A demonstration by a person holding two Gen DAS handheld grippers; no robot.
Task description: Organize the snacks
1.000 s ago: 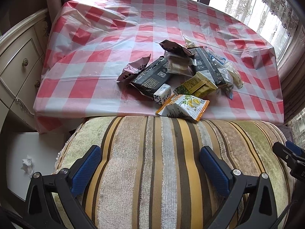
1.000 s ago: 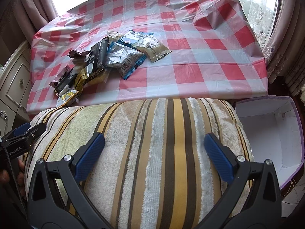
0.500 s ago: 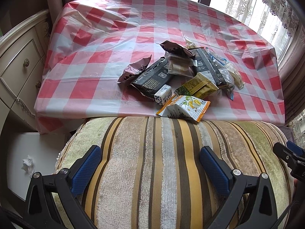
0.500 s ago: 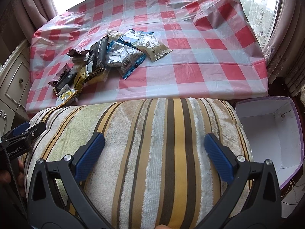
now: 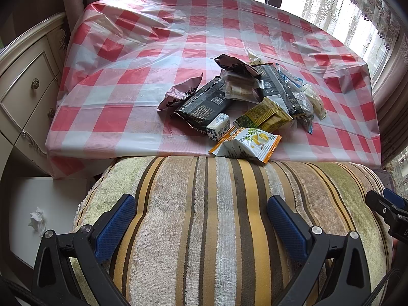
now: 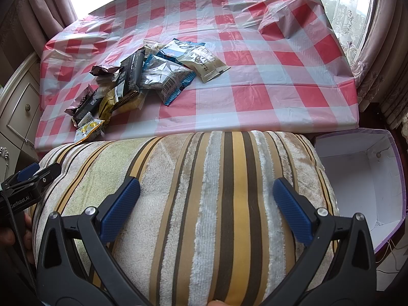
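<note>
Checked tablecloth (image 6: 255, 81) | snack pile (image 5: 242, 104) | gripper label "GenRobot.AI"

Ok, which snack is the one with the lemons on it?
Look at the red-and-white checked tablecloth and find the heap of snack packets. At the heap's near end, by the striped cushion, lies the lemon packet. It is the only white one with orange zigzag ends and yellow fruit pictures.
</note>
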